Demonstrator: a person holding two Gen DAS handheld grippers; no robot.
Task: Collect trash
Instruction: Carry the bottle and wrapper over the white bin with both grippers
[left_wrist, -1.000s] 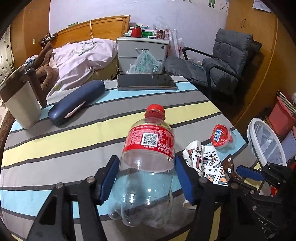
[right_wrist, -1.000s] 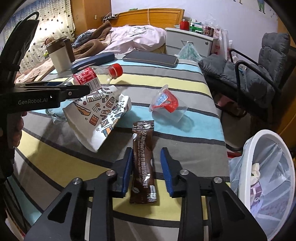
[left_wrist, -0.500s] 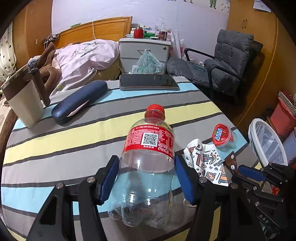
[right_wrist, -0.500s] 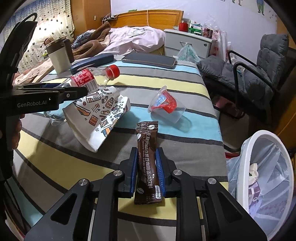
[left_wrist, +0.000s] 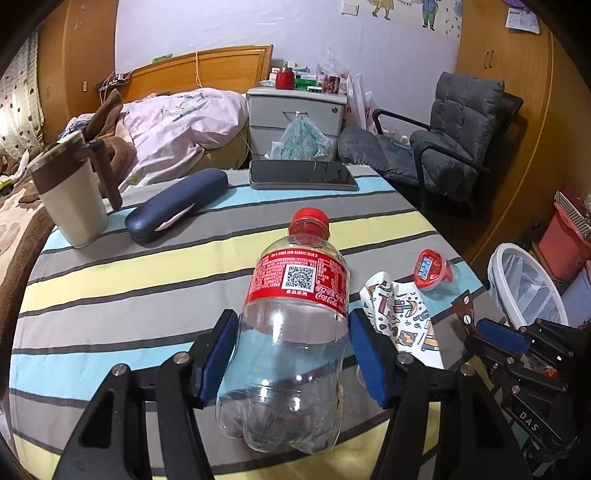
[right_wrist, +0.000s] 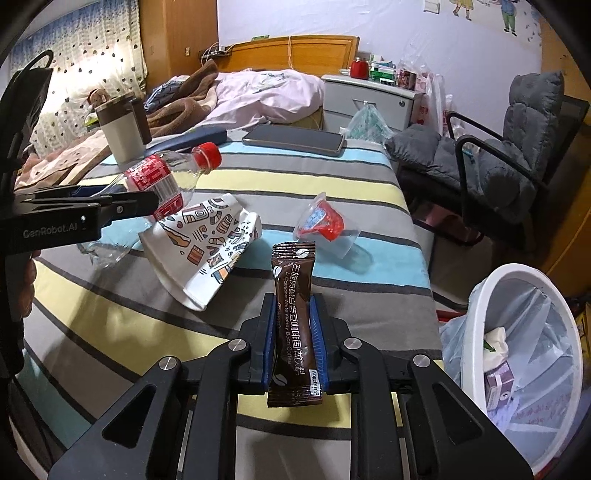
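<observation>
My left gripper (left_wrist: 291, 354) is shut on an empty clear cola bottle (left_wrist: 295, 317) with a red cap and holds it above the striped table (left_wrist: 110, 288). The bottle also shows in the right wrist view (right_wrist: 159, 184). My right gripper (right_wrist: 295, 321) is shut on a brown coffee sachet (right_wrist: 295, 325), lifted off the table. A crushed patterned paper cup (right_wrist: 207, 251) and a small plastic cup with a red lid (right_wrist: 325, 225) lie on the table. A white trash bin (right_wrist: 517, 354) with a plastic liner stands to the right, below the table edge.
At the table's far side lie a navy glasses case (left_wrist: 177, 203), a dark tablet (left_wrist: 303, 175) and a beige mug with a brown lid (left_wrist: 74, 199). A grey armchair (right_wrist: 498, 155), a bed and a nightstand stand beyond.
My right gripper closed on the coffee sachet and lifted it off the table. My left gripper raised the bottle slightly and stays shut on it.
</observation>
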